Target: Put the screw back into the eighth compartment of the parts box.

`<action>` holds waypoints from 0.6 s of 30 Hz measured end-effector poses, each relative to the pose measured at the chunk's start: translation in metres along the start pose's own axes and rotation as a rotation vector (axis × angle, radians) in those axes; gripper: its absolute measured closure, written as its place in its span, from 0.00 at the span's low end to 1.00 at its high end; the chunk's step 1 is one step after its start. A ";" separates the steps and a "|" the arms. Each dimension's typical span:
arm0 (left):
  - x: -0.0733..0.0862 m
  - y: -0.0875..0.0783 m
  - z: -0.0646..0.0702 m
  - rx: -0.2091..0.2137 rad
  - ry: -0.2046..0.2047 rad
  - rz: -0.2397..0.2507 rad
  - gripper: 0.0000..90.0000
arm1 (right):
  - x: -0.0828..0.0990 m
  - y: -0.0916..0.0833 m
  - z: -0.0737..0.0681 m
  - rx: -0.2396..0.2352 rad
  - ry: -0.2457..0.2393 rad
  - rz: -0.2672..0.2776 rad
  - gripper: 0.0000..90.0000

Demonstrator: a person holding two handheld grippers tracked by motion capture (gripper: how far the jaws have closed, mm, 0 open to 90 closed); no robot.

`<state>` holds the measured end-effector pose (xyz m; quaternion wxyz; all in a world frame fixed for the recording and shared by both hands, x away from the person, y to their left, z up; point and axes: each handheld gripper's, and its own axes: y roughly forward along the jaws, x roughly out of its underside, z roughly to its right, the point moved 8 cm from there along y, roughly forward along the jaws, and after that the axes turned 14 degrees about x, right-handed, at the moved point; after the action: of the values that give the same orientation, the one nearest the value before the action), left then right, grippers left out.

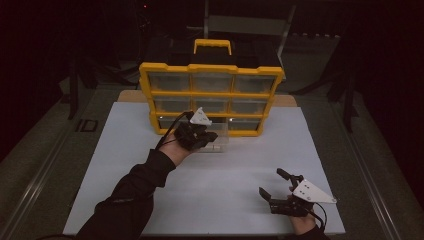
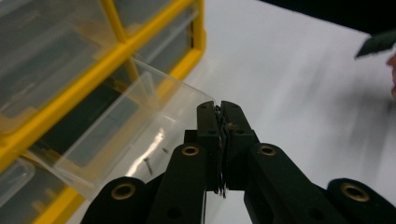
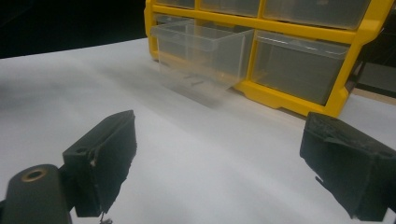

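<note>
A yellow organiser cabinet (image 1: 146, 85) with clear drawers stands upright at the back of the white table. One clear drawer (image 1: 219, 142) of its bottom row is pulled out toward me, and small screws (image 2: 147, 164) lie on its floor. My left gripper (image 1: 210, 135) hovers just over the drawer's front left, its jaws shut (image 2: 219, 109); whether anything thin is pinched between the pads I cannot tell. Near the table's front right, my right gripper (image 1: 272, 182) is open with nothing between its jaws (image 3: 219, 154), and it faces the drawer (image 3: 201, 46) and the cabinet (image 3: 299, 100).
The white tabletop (image 1: 225, 180) stretches between the two grippers. A yellow carry handle (image 1: 212, 46) rises behind the cabinet. Dark stands and a metal frame surround the table, and the room beyond is dim.
</note>
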<state>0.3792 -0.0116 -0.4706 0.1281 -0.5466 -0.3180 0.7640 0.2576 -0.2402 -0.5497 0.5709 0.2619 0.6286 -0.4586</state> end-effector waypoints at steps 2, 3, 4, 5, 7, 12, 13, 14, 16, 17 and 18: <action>-0.003 -0.001 -0.003 -0.018 -0.009 0.009 0.97 | 0.000 0.000 0.000 0.000 0.000 0.000 0.12; -0.005 -0.001 -0.005 -0.032 -0.016 0.014 0.97 | 0.000 0.000 0.000 -0.001 0.000 0.000 0.12; -0.006 -0.001 -0.007 -0.040 -0.025 0.018 0.97 | 0.000 0.000 0.000 -0.002 0.000 -0.001 0.12; -0.007 -0.001 -0.008 -0.047 -0.031 0.020 0.97 | 0.000 0.000 0.000 -0.001 -0.001 -0.003 0.12; -0.009 0.000 -0.012 -0.069 -0.050 0.027 0.97 | 0.000 0.000 0.000 -0.001 -0.001 -0.002 0.12; -0.015 0.003 -0.021 -0.142 -0.113 0.043 0.97 | 0.000 0.000 0.000 0.000 0.000 -0.002 0.12; -0.015 0.004 -0.023 -0.148 -0.123 0.041 0.97 | 0.000 0.000 0.000 0.000 0.000 -0.002 0.12; -0.016 0.005 -0.024 -0.159 -0.138 0.044 0.97 | 0.000 0.000 0.000 -0.001 0.001 -0.001 0.12; -0.016 0.008 -0.027 -0.169 -0.165 0.052 0.97 | 0.000 0.000 0.000 -0.001 0.000 -0.001 0.12; -0.016 0.009 -0.028 -0.174 -0.174 0.055 0.97 | 0.000 0.000 0.000 -0.001 0.000 -0.001 0.12; -0.016 0.010 -0.029 -0.183 -0.179 0.055 0.97 | 0.000 0.000 0.000 -0.001 -0.001 -0.001 0.12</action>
<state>0.4129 -0.0184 -0.4703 0.0277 -0.4940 -0.3814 0.7808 0.2579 -0.2401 -0.5503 0.5710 0.2613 0.6287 -0.4587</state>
